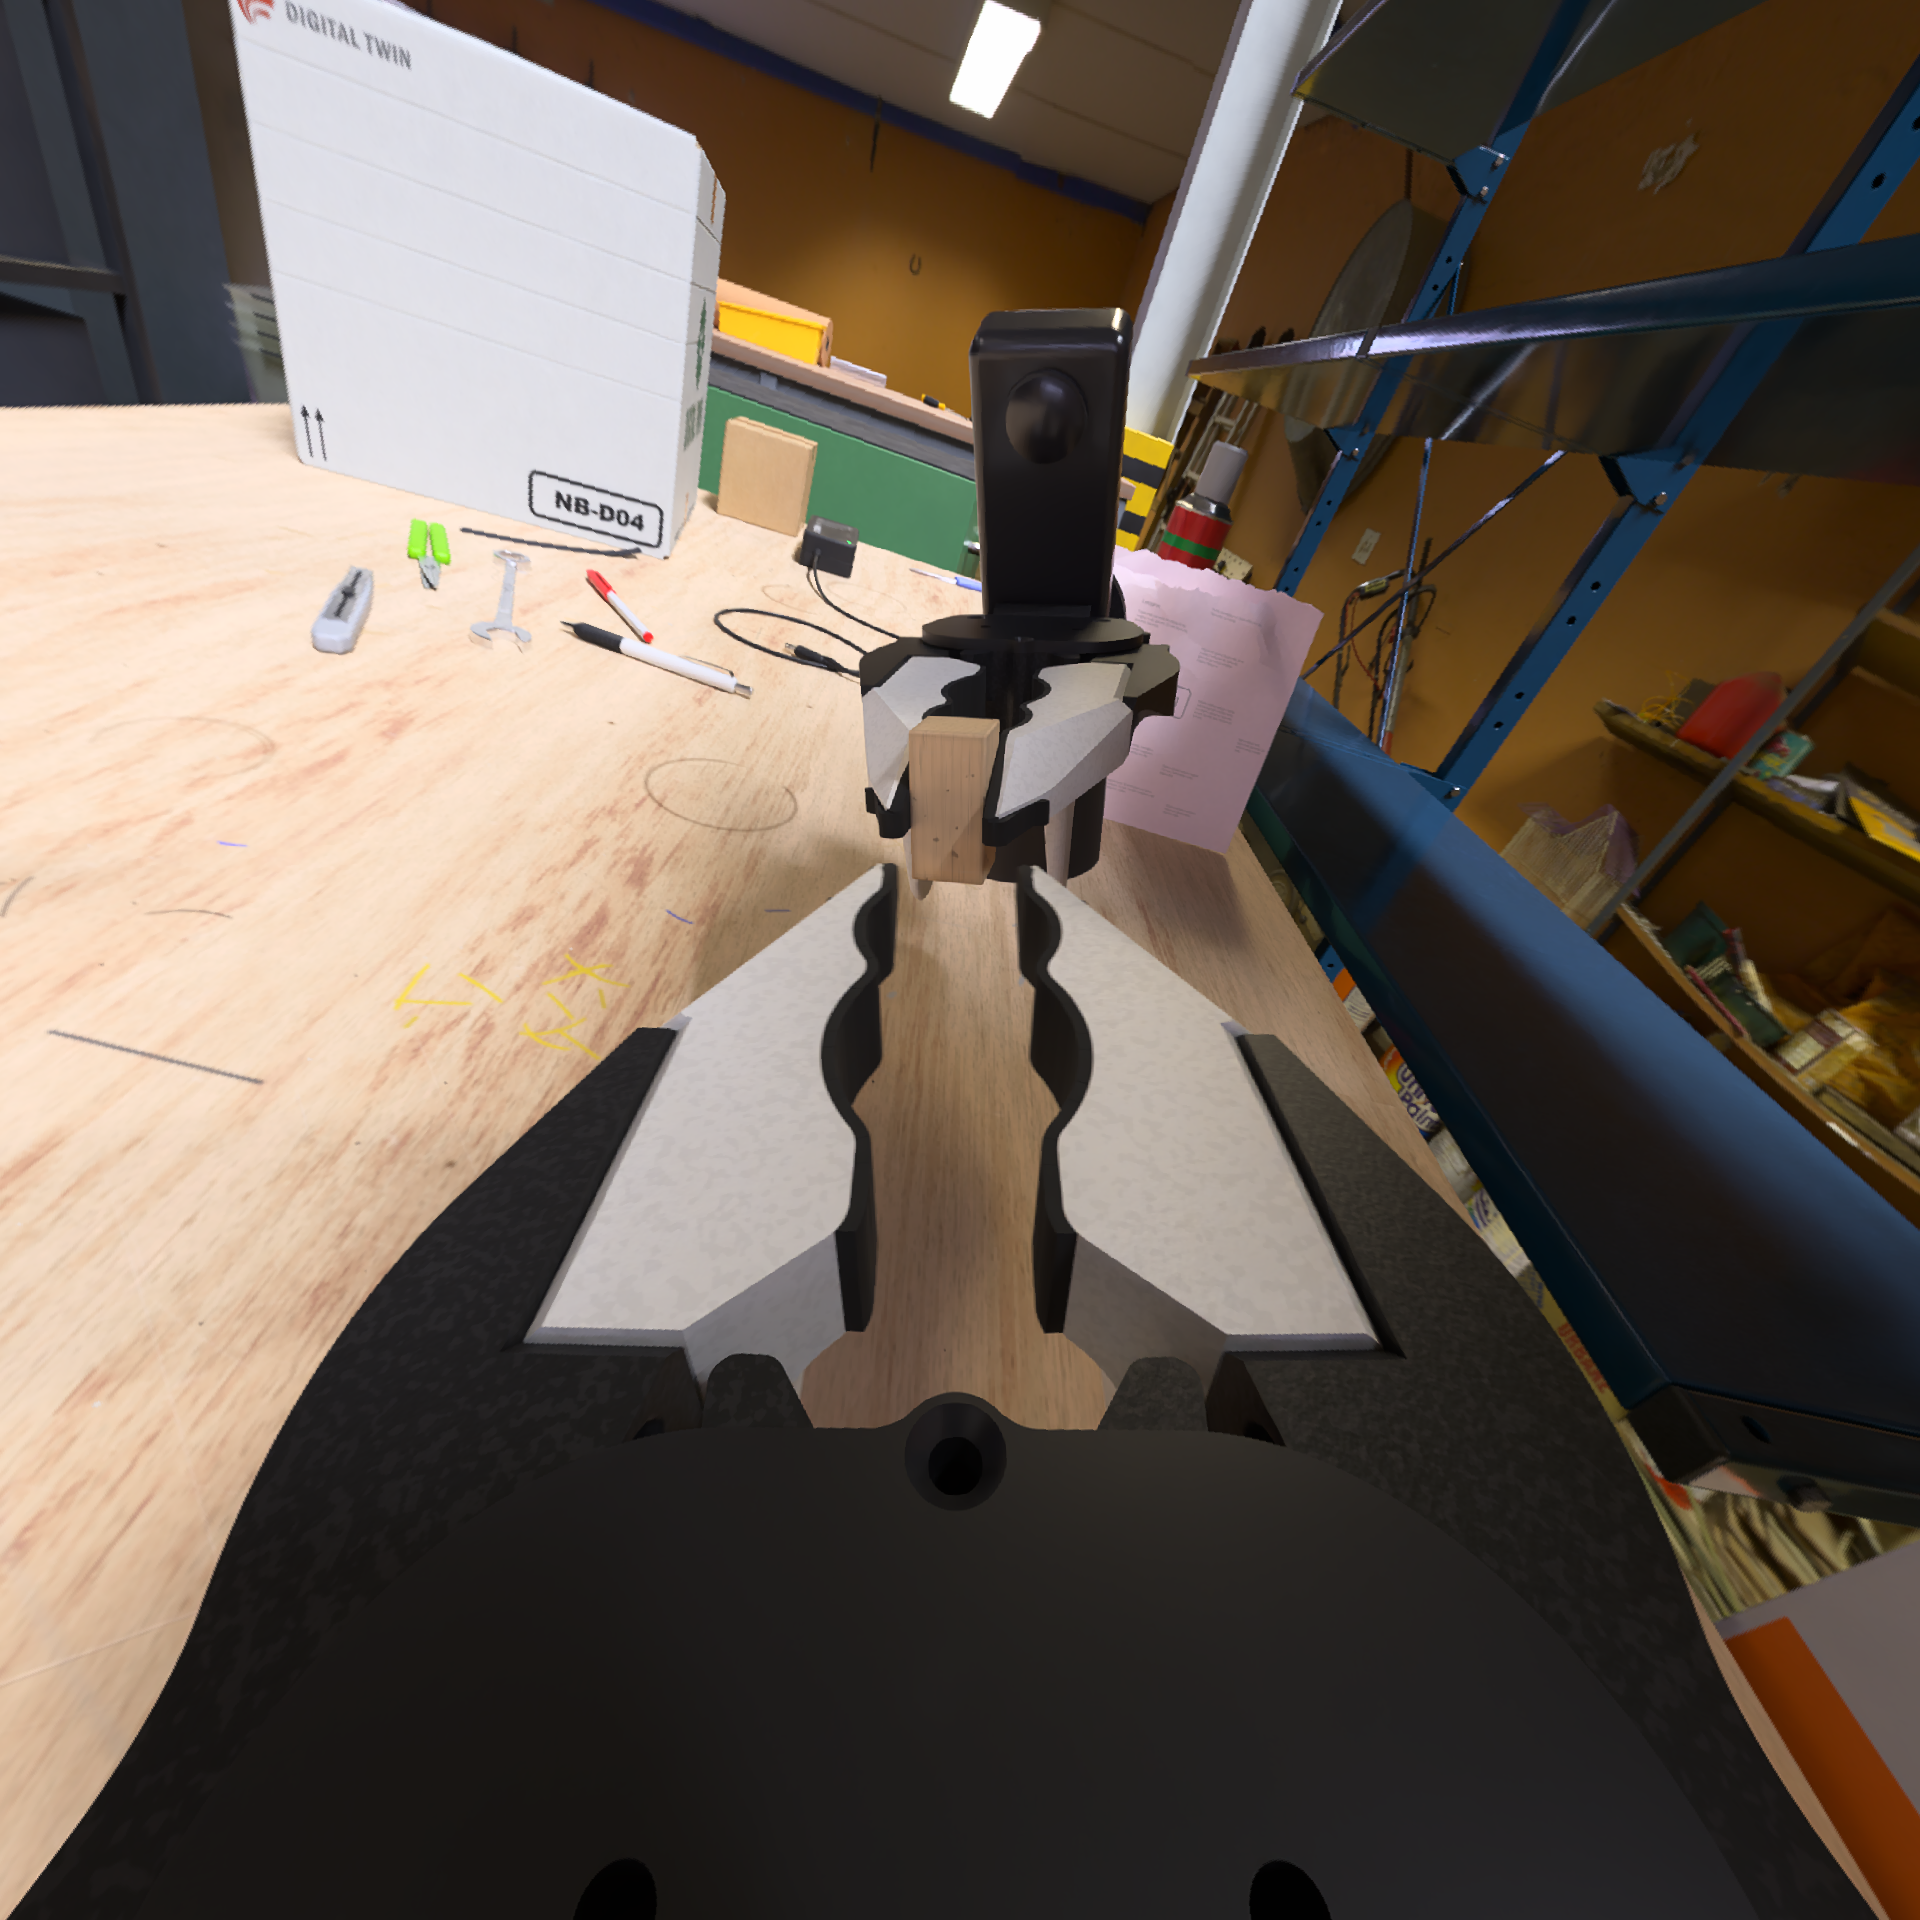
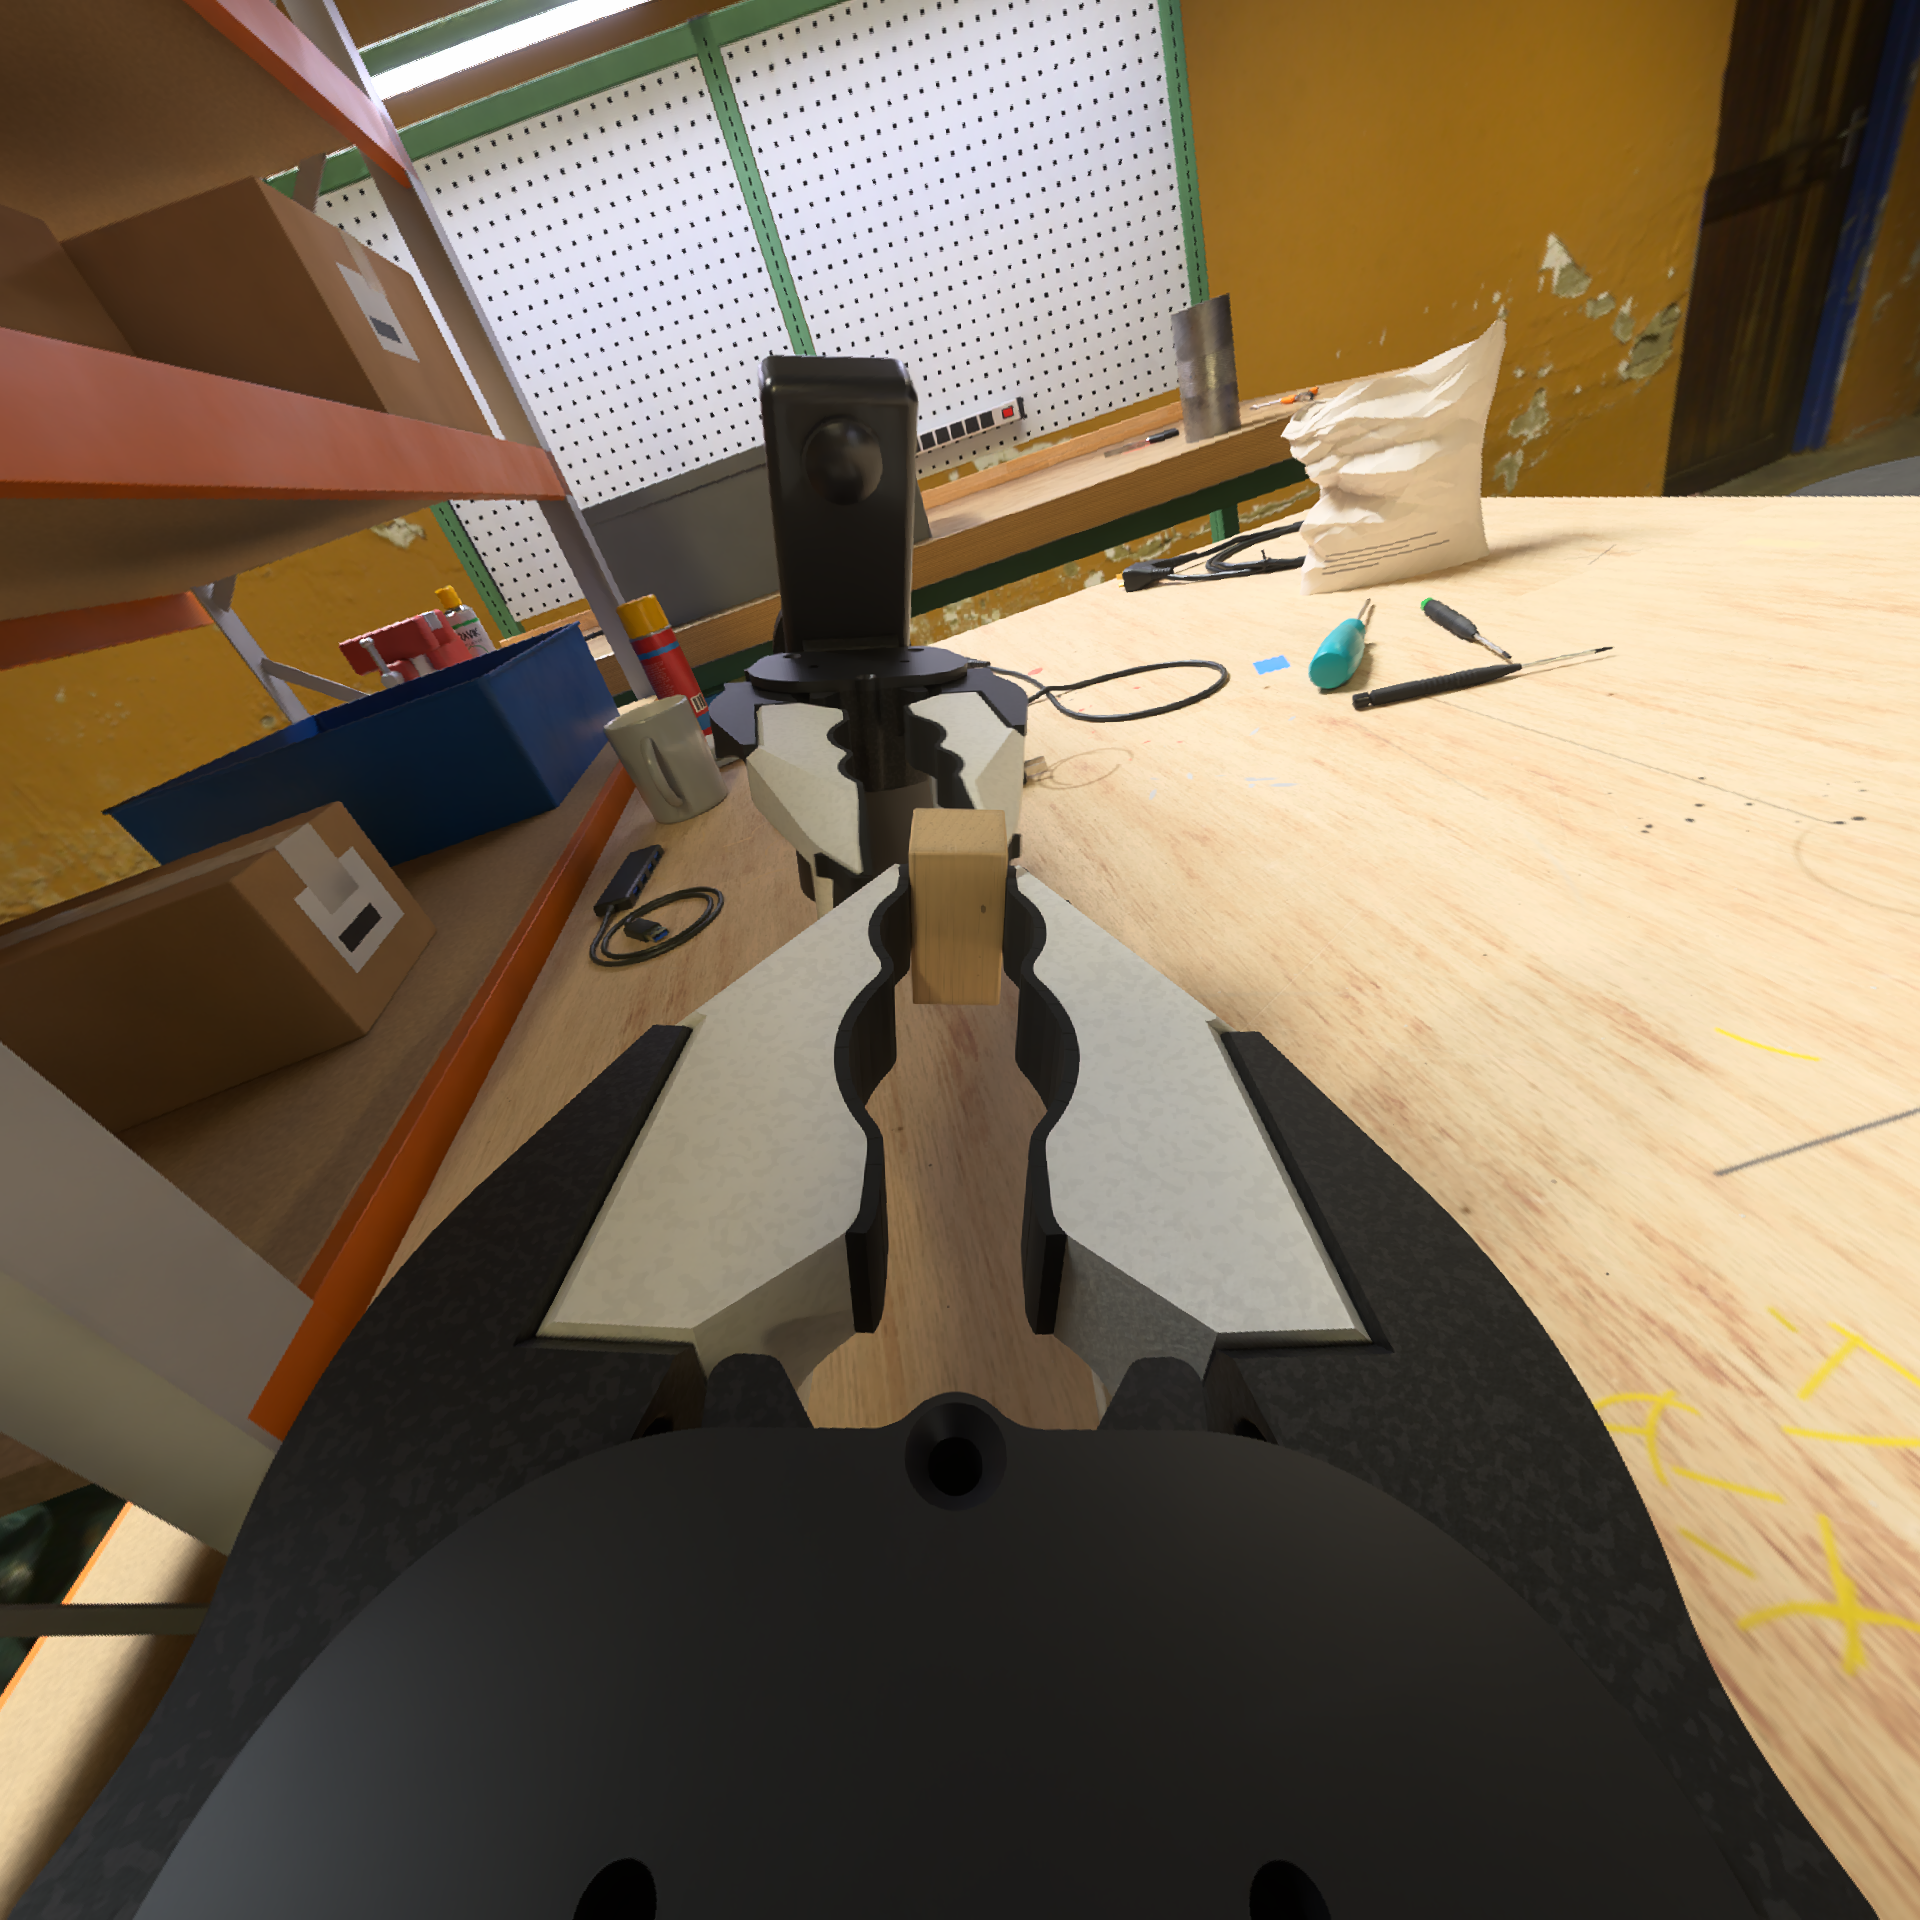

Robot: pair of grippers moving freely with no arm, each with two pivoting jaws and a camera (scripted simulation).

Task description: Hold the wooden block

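The wooden block is a small pale upright piece. My right gripper is shut on it, the fingertips pressing its two sides, and holds it a little above the plywood table. In the left wrist view the block sits between the right gripper's fingers, straight ahead. My left gripper faces it with the jaws partly apart and nothing between them; its tips reach just under the block. The left gripper shows behind the block in the right wrist view, its tips hidden.
A white carton, knife, pliers, wrench and pens lie far left. A pink paper stands behind. A mug, cable, blue bin, screwdrivers and crumpled bag show. Shelving borders the table.
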